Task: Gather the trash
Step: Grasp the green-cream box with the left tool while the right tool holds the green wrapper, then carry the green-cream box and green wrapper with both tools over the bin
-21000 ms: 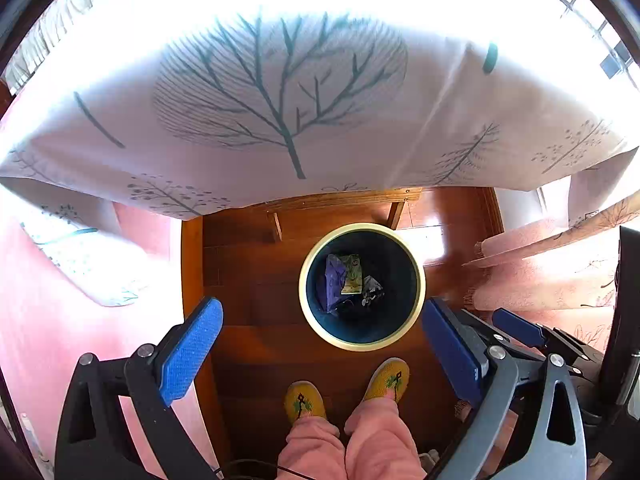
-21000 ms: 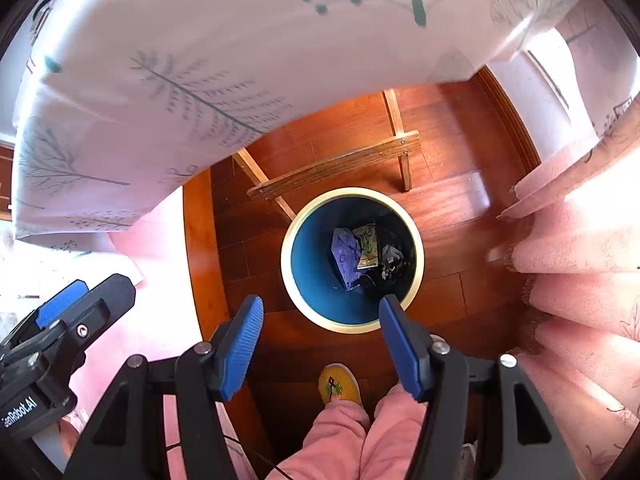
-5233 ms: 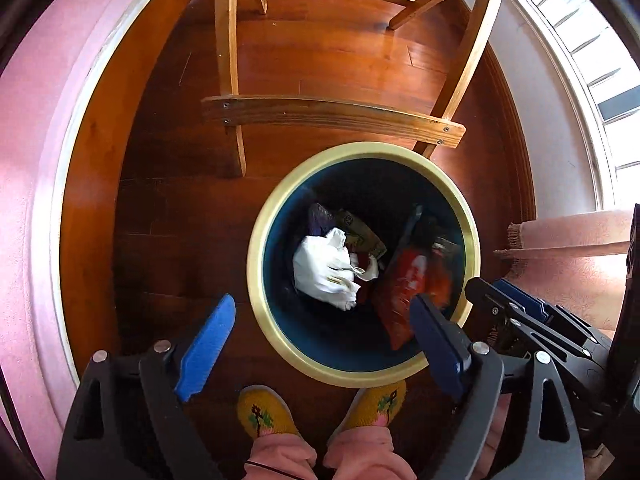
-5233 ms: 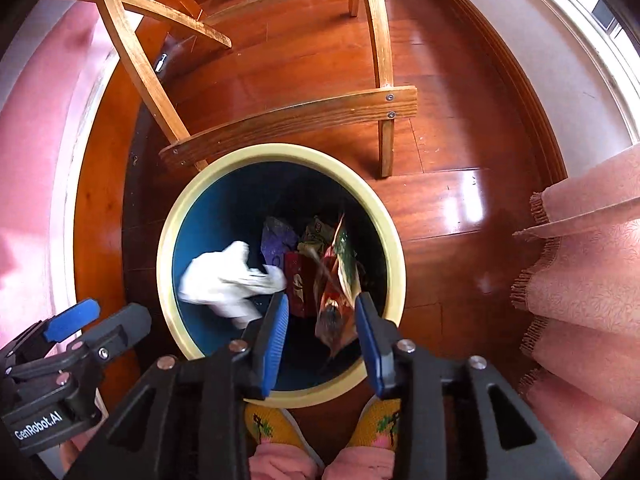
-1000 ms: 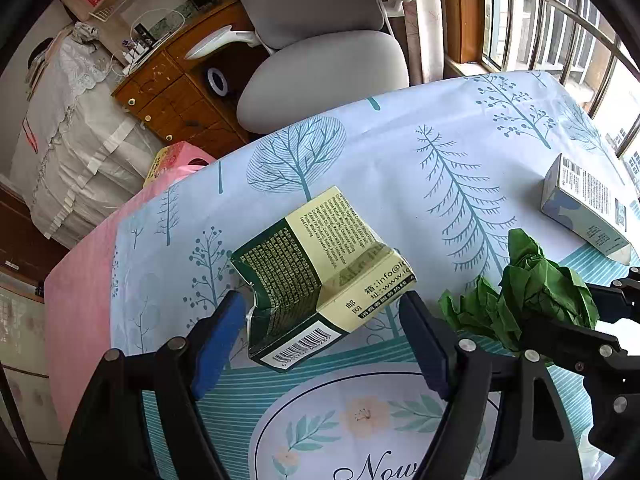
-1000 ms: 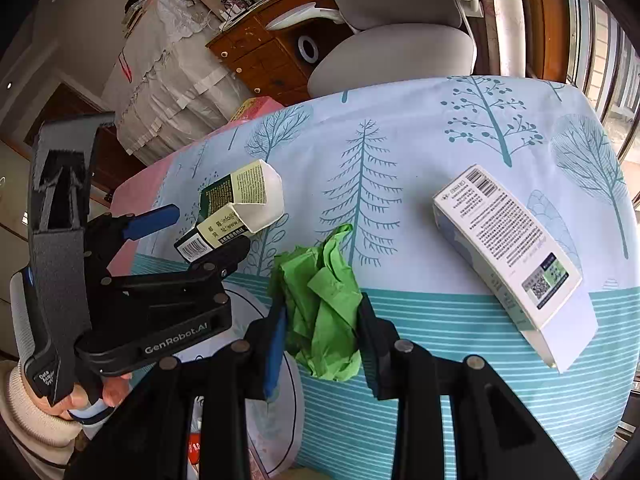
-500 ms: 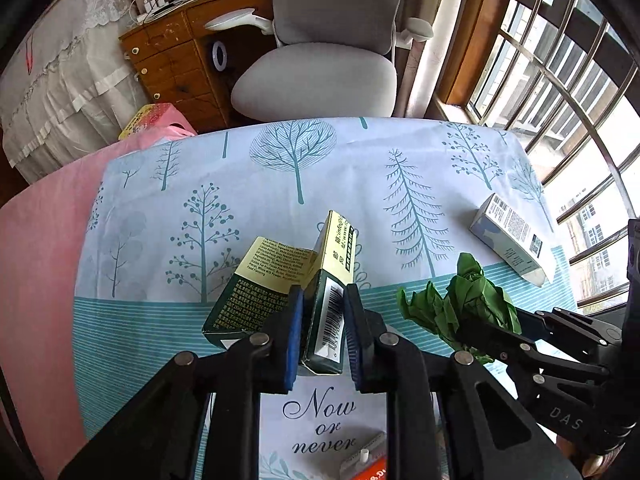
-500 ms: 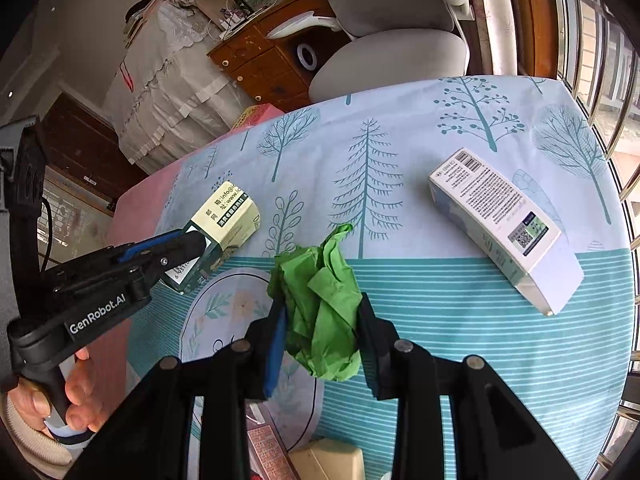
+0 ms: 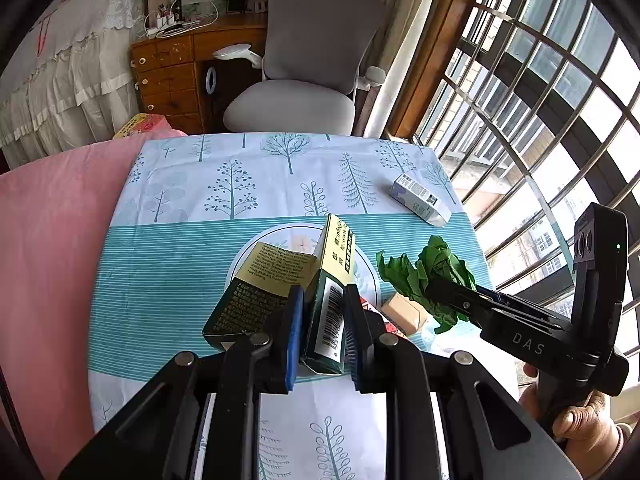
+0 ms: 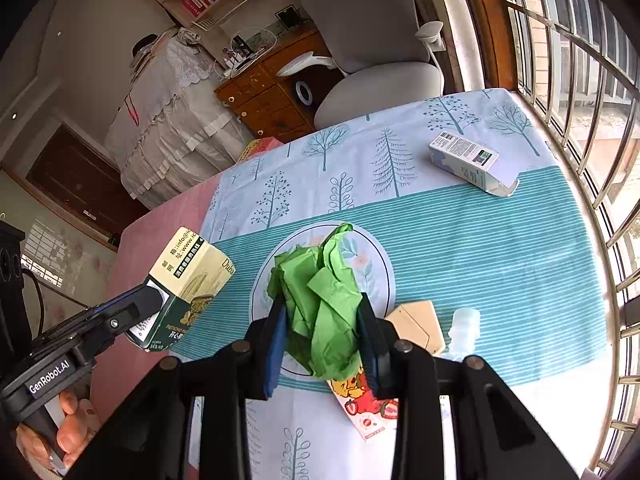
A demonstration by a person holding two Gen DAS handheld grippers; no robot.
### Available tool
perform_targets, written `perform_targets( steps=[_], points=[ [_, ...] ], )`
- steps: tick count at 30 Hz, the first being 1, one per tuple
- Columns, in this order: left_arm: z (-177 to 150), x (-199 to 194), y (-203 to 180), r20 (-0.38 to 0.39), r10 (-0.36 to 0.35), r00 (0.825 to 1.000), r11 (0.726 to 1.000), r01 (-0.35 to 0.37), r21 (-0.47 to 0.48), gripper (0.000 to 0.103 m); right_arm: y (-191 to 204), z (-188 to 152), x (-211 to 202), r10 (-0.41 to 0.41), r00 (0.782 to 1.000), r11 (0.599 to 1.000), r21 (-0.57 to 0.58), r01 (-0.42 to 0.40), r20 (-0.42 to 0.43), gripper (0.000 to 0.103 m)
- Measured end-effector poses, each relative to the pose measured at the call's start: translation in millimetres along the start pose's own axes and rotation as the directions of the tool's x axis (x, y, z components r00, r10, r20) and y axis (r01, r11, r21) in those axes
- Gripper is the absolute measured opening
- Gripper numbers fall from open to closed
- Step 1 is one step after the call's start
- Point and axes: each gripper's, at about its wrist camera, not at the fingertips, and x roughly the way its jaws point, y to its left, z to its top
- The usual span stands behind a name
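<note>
My left gripper [image 9: 323,332] is shut on a crushed green and yellow carton [image 9: 276,280] and holds it above the table; it also shows in the right wrist view [image 10: 188,276]. My right gripper [image 10: 322,332] is shut on a crumpled green paper [image 10: 320,292], also lifted above the table, and the paper shows in the left wrist view [image 9: 430,272]. A white and blue box [image 10: 468,162] lies on the tablecloth [image 10: 500,248] at the far right. The trash bin is not in view.
On the near table lie a tan cardboard piece [image 10: 420,324], a red cartoon wrapper [image 10: 364,404] and a clear plastic piece [image 10: 464,328]. A grey office chair [image 9: 304,76] and wooden drawers [image 9: 176,72] stand beyond the table. A barred window [image 9: 540,100] is on the right.
Both grippers have risen and pulled back from the table with their loads; the table looks smaller and farther. The carton and the green paper stay gripped.
</note>
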Motion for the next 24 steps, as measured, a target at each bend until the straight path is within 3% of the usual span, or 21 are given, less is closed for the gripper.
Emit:
perform_targets(
  steps=[11,18,24],
  points=[
    [-130.2,-107.9,3.4,0.022,-0.092,0.996,0.988,0.089,0.125,0.017,66.7,-155.4,-77.0,-0.061,0.997,0.997,0.055,0.059,0.043,0.032],
    [-201.1,-133.7,8.4,-0.043,-0.141,0.989,0.983,0.145,0.115,0.017,76.0,-238.9,-99.5,-0.105,0.994,0.991,0.080,0.106,-0.018,0.032],
    [-248.1,-136.8,3.0,-0.103,-0.161,0.982,0.980,0.172,0.103,0.017,66.5,-285.4,-112.3,-0.139,0.987,0.985,0.088,0.146,-0.077,0.032]
  ],
)
